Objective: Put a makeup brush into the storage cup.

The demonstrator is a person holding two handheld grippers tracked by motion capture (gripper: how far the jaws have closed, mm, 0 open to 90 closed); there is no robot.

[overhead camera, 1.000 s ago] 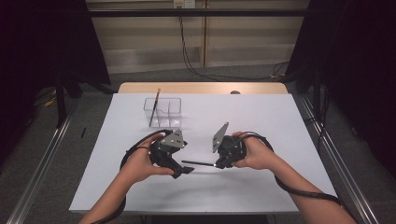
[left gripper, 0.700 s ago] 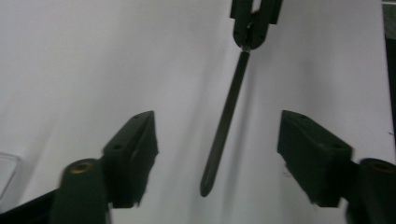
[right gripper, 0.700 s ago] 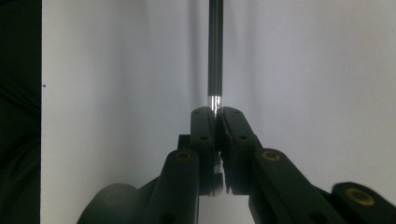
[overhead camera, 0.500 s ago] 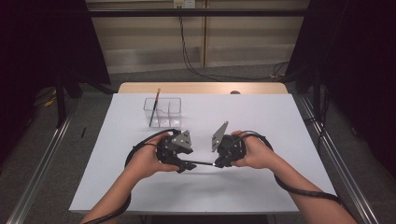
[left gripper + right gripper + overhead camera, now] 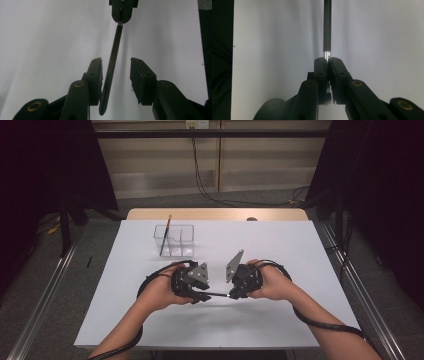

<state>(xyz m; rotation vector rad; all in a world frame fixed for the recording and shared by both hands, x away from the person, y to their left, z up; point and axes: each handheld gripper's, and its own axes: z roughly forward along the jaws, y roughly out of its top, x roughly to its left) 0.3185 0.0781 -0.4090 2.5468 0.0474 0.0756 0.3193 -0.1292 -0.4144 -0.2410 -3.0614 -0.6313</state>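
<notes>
My right gripper (image 5: 327, 61) has its fingers clenched on the metal collar of a slim dark brush (image 5: 111, 65), holding it level just above the bench (image 5: 300, 250) so the handle reaches across to my left gripper (image 5: 116, 72). Its fingers have just been closing around that handle, one touching it, the other apart, not yet gripping. The high view adds the clear organizer (image 5: 175, 239) farther back, another brush (image 5: 165, 234) leaning in it.

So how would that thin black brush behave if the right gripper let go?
The brush looks stiff: it spans straight from the right gripper to between the left gripper's open jaws. Probably light. Its round handle could roll on the table.
</notes>
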